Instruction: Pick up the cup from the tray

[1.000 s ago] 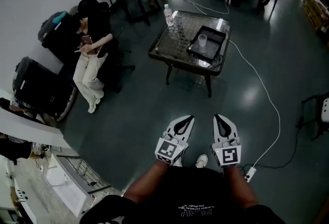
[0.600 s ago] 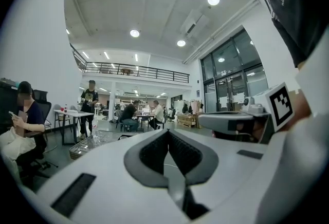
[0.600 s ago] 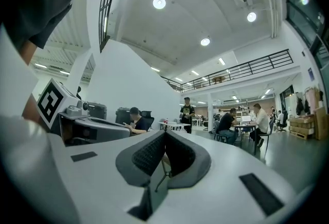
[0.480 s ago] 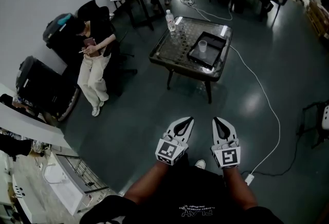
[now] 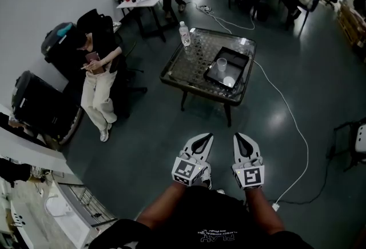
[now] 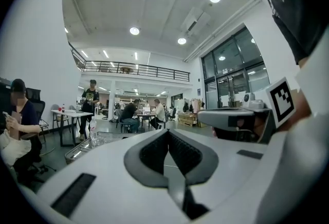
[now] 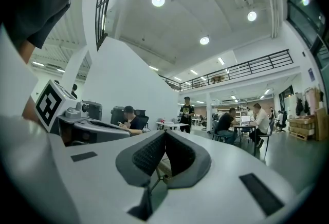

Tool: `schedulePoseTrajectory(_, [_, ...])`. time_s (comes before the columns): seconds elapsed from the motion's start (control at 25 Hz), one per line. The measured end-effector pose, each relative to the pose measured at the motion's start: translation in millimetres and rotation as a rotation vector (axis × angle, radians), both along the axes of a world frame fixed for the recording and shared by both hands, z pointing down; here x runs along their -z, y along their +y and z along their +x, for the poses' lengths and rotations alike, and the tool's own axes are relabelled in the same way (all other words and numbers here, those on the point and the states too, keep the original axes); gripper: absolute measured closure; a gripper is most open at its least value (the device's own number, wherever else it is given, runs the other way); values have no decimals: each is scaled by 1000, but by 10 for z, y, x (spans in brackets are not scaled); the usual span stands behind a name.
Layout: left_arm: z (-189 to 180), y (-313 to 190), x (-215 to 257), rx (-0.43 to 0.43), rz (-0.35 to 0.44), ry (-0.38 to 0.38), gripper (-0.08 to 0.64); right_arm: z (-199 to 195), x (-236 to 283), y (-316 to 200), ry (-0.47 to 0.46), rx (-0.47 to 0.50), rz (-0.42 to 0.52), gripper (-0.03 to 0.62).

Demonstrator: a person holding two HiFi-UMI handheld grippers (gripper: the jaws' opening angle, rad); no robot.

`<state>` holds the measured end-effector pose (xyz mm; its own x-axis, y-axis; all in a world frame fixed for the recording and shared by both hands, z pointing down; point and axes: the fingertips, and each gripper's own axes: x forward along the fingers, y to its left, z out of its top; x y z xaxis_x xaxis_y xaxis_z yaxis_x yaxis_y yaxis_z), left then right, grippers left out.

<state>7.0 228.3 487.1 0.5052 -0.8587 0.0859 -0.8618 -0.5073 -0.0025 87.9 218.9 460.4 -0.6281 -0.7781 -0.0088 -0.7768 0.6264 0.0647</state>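
Office floor, glass table [image 5: 171, 73] upper centre | tray [image 5: 239, 64] with cup [image 5: 222, 64] lower in frame than before: I'm closing, still well apart | left gripper [image 5: 207, 136], right gripper [image 5: 238, 136] clenched, empty.

A clear cup [image 5: 222, 64] stands in the black tray [image 5: 238, 59] on the glass-topped table [image 5: 190, 63].

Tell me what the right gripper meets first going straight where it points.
Nothing nearby: the right gripper points over bare floor toward the low table. Held level, it may pass above the tabletop; depth is unclear.
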Motion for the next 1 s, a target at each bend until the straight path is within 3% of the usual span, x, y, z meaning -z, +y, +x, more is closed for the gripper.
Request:
schedulePoseTrajectory(0.48, [-351,-863,-50,-2,-22,17,551,-397,-189,-784,34,22,-36,583])
schedulePoseTrajectory(1.0, [-681,-1280,-60,-25,-38,60,551,-708,-191,-1169,64,-1,-68,583])
